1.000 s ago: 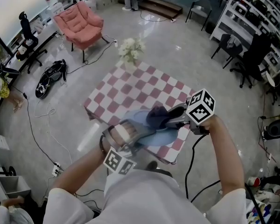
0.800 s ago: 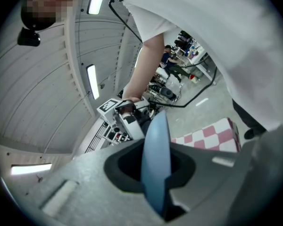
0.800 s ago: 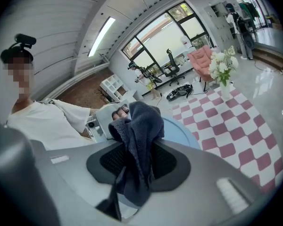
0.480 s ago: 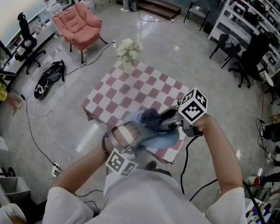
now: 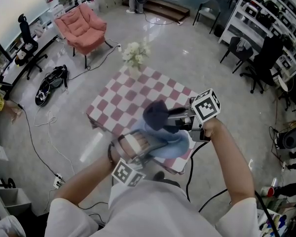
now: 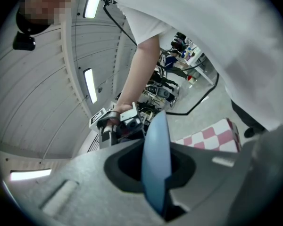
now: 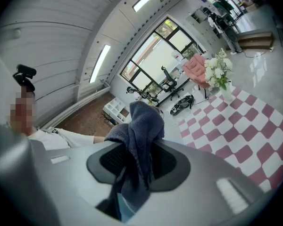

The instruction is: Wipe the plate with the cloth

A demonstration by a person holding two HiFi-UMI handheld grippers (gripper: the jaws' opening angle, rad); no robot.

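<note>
A light blue plate (image 5: 168, 143) is held tilted above the near edge of the checkered table (image 5: 133, 98); in the left gripper view the plate (image 6: 155, 159) stands edge-on between the jaws. My left gripper (image 5: 138, 149) is shut on its near rim. The dark blue cloth (image 5: 157, 114) hangs bunched from my right gripper (image 5: 173, 118), which is shut on it, just above the plate's upper left part. In the right gripper view the cloth (image 7: 139, 140) fills the gap between the jaws.
White flowers (image 5: 134, 53) stand at the table's far corner. A pink armchair (image 5: 82, 26) and a black bag (image 5: 50, 84) sit on the floor to the left. Office chairs (image 5: 259, 63) and shelves line the right side.
My right gripper has lifted the cloth up and to the left off the plate's middle. The plate and my left gripper have stayed nearly still.
</note>
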